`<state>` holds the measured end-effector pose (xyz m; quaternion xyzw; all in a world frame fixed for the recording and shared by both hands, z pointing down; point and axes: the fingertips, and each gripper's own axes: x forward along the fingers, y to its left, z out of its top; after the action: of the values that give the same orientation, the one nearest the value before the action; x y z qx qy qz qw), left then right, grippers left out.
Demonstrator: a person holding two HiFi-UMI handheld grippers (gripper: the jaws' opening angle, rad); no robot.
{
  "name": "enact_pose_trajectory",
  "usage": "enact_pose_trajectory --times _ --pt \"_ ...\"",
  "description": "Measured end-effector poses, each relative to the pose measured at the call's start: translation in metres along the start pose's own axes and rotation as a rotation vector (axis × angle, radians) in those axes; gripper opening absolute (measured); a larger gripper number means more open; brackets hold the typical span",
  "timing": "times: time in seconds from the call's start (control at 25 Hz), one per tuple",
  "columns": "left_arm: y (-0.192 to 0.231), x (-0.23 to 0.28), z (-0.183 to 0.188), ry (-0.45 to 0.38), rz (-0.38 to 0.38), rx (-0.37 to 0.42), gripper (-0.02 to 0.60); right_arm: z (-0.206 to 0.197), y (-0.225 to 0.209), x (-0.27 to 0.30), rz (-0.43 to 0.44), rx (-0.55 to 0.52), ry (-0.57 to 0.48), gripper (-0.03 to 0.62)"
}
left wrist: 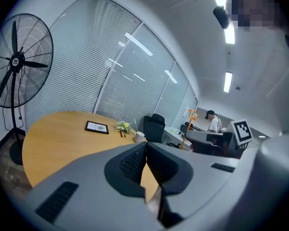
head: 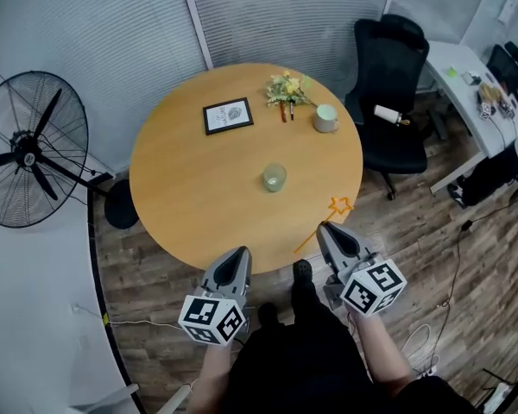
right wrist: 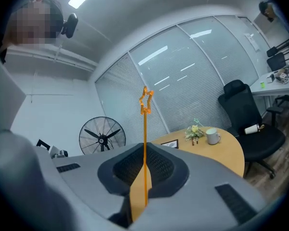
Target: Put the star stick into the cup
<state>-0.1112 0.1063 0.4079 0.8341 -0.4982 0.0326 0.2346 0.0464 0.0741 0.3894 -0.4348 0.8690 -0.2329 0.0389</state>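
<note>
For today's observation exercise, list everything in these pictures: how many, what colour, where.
table: one, light wood, room centre
cup: one, clear glass, table middle
picture frame: one, black, table's far side
flowers: one bunch, yellow, table's far edge
mug: one, white, right of flowers
fan: one, black, floor left of table
office chair: one, black, beyond table, right
desk: one, white, far right
star stick: one, orange, in right claw
left claw: one, grey, shut, empty
right claw: one, grey, shut on star stick

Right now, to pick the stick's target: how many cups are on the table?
2: a clear glass cup near the middle of the round wooden table, and a white ceramic mug at its far right, beside the yellow flowers. None looks hidden.
</note>
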Motion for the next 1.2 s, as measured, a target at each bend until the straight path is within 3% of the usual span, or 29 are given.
enact_pose_trajectory --times 0.76,1.2 --pt "-0.018 0.116 0.019 0.002 0.134 -0.014 -0.002 0.045 -0.106 0.073 0.152 0.040 0.069 0.026" --pt "-0.031 0.127 -0.001 0.046 0.171 -0.039 -0.002 0.038 -0.123 0.083 0.194 0.066 0.117 0.026"
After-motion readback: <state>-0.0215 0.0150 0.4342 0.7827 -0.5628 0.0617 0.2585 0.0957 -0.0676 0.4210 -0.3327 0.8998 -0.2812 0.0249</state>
